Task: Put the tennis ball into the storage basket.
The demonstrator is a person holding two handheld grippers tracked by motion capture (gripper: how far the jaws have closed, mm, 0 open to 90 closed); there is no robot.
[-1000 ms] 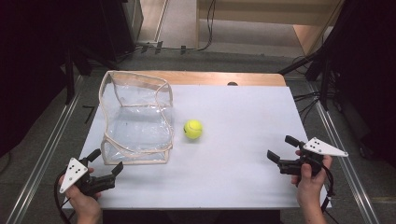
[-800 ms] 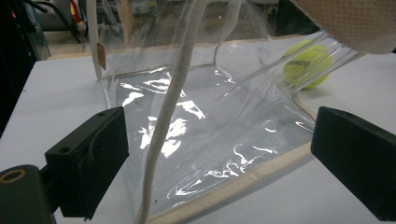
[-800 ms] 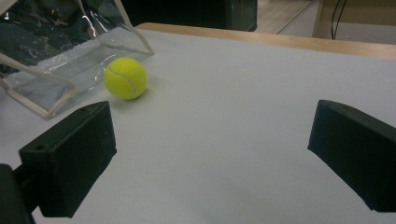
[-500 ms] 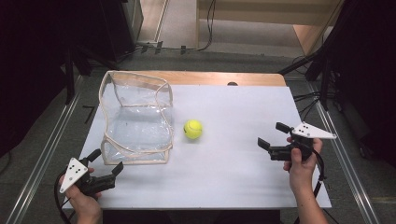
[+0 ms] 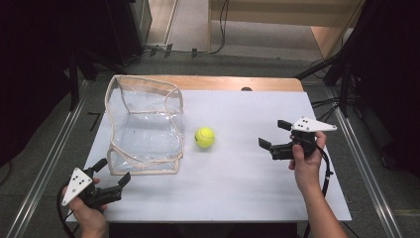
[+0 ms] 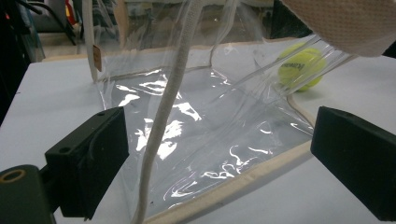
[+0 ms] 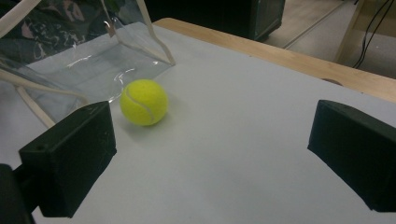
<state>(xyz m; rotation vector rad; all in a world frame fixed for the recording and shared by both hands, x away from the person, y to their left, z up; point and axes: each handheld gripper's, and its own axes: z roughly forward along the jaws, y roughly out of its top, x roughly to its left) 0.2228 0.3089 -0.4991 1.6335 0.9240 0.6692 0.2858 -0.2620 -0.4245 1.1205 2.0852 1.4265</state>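
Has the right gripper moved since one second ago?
Yes. The right gripper moved up the table and left, toward the tennis ball, which stayed put.

- The table (image 5: pixel 237 193) has a white top, with a strip of bare wood showing along its far edge.
- A clear plastic bag (image 5: pixel 143 134) with beige trim rests on the left half, its base flat on the white surface and its sides standing up and crumpled; it reaches from near the far edge to about midway toward the near edge.
- A yellow tennis ball (image 5: pixel 204 137) sits near the table's middle, just beside the bag's right side.
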